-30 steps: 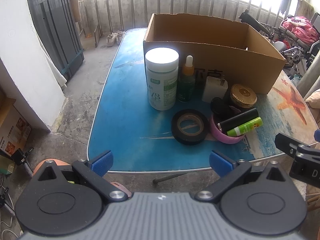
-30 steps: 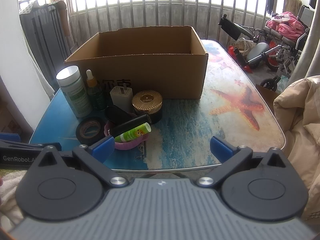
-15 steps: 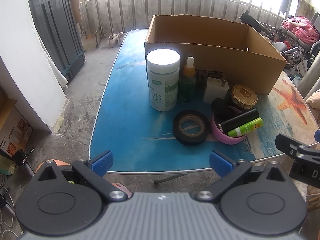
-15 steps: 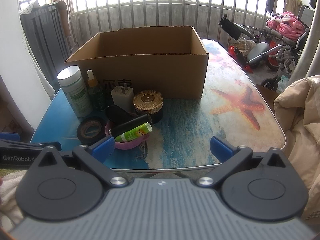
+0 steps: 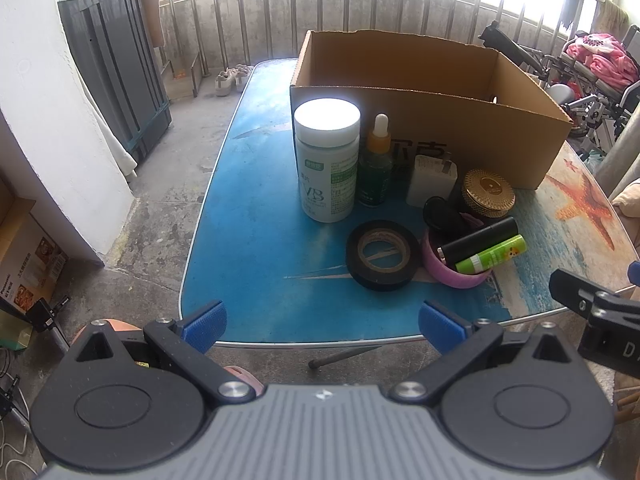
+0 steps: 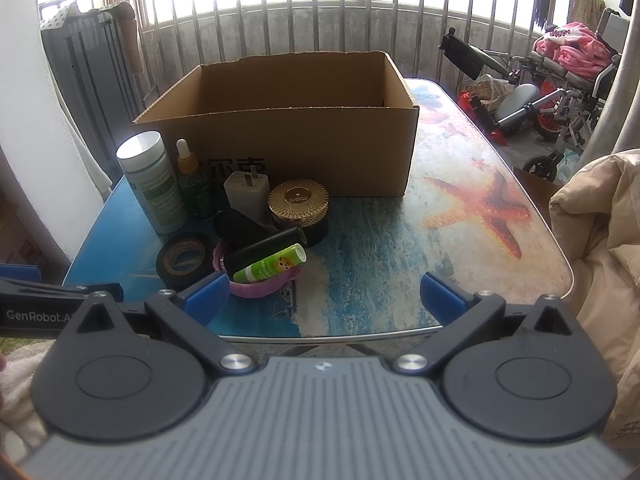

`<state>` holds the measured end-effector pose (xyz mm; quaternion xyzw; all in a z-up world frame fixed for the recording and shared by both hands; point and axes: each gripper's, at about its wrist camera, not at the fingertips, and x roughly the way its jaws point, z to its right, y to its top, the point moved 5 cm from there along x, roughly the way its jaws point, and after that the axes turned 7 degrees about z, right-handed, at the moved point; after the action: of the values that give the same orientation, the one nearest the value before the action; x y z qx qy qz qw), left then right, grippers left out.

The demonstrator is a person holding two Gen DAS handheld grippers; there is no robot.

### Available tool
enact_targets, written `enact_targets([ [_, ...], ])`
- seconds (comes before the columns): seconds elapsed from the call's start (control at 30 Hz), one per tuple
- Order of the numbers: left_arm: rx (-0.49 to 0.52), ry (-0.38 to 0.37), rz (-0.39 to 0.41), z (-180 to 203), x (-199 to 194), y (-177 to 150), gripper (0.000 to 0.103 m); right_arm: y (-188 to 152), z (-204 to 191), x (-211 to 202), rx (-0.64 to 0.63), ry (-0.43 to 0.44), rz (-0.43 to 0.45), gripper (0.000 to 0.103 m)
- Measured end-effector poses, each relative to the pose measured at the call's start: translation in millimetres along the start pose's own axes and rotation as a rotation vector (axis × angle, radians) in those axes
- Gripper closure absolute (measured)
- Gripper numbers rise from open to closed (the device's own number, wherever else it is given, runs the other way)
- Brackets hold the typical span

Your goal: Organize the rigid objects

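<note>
An open cardboard box (image 5: 432, 120) (image 6: 296, 144) stands at the back of the table. In front of it cluster a white pill bottle (image 5: 326, 160) (image 6: 152, 184), a green dropper bottle (image 5: 375, 164) (image 6: 194, 184), a white charger (image 5: 432, 180) (image 6: 246, 194), a gold-lidded jar (image 5: 488, 194) (image 6: 298, 204), a black tape roll (image 5: 382, 254) (image 6: 184, 258) and a pink ring (image 5: 456, 274) (image 6: 260, 286) holding a black tube (image 5: 478, 242) and a green tube (image 5: 490, 254) (image 6: 270, 266). My left gripper (image 5: 322, 326) and right gripper (image 6: 324, 292) are open, short of the table's near edge, holding nothing.
The table (image 5: 256, 240) (image 6: 400, 260) has a blue sea print with an orange starfish (image 6: 480, 204). A wheelchair (image 6: 552, 80) with pink cloth stands at the right, a dark cabinet (image 5: 116, 88) at the left, beige bedding (image 6: 600, 240) beside my right gripper.
The left wrist view has shifted slightly, the table objects sitting a bit lower and right in it. Both grippers remain open; nothing on the table moved.
</note>
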<state>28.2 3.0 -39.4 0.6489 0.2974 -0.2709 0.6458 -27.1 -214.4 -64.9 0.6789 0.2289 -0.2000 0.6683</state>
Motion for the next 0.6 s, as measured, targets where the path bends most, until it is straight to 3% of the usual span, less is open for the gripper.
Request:
enact_targets([
  [0.6,-0.003,0.003,-0.004,-1.3,-1.0,-1.6,0.001,-1.0,1.0,-0.1,0.003,0.001,-0.003,0.001],
])
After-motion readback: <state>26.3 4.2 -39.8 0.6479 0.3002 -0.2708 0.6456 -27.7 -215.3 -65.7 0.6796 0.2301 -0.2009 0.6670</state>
